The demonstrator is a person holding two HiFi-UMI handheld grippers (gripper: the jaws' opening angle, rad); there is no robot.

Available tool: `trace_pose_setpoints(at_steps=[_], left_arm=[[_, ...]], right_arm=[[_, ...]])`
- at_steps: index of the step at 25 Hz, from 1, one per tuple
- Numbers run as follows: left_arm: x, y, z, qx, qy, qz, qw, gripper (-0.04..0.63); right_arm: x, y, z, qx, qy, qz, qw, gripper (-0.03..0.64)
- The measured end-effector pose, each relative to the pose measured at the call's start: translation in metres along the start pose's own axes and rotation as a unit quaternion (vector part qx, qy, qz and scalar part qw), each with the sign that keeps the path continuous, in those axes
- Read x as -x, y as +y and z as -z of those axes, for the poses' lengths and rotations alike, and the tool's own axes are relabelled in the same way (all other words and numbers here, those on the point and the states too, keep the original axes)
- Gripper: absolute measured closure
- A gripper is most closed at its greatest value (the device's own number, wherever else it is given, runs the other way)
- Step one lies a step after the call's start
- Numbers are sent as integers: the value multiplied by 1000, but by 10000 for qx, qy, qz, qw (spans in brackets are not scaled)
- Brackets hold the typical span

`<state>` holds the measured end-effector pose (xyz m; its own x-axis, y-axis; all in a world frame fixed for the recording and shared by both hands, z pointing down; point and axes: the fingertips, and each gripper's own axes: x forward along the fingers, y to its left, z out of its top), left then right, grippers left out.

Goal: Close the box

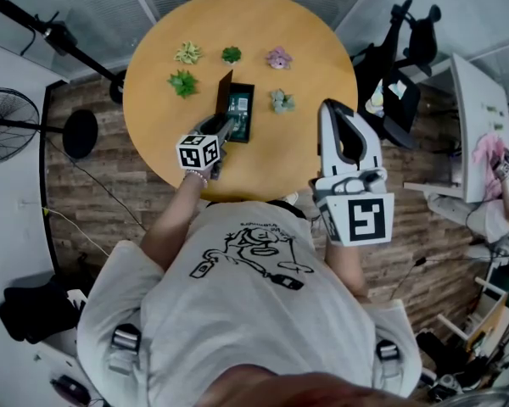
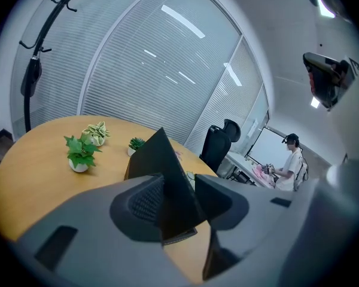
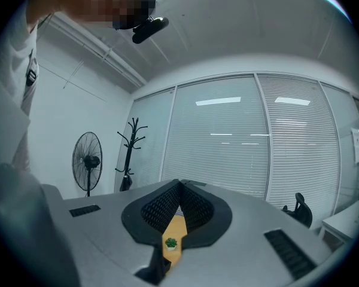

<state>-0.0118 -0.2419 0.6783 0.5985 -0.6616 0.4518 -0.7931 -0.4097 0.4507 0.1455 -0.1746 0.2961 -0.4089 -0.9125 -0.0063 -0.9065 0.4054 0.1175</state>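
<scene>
Box (image 1: 242,108) lid-up | round table (image 1: 314,41) (blinds (image 2: 167,58) behind) | left tool (image 2: 180,199) spread, right tool (image 3: 179,187) closed

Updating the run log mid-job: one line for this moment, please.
box: open, lid upright | left gripper: fingers apart, lid between them | right gripper: fingers together, empty

Shows round wooden table (image 1: 314,75) with open black box (image 1: 240,108), lid (image 1: 224,87) upright on its left side, among five small potted plants (image 1: 183,82). Puts left gripper (image 1: 223,134) at lid's near end, right gripper (image 1: 332,113) well apart.
</scene>
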Motion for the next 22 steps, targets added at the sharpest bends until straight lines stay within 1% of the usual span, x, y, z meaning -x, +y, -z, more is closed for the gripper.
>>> trace_pose_setpoints(at_steps=[5,10,22], left_arm=[[-2,-3,2,-38,26,-73,10000,428],[-6,-5,4,-186,96,-146,9997,425],[-13,-11,11,-385,171,-287,9987,413]], right_arm=[[1,-4,-1,-12,-25,-29,10000,601],[-1,-8,0,-25,-36,-42,10000,600],[2,-15,2,-28,-52,-48,10000,601]])
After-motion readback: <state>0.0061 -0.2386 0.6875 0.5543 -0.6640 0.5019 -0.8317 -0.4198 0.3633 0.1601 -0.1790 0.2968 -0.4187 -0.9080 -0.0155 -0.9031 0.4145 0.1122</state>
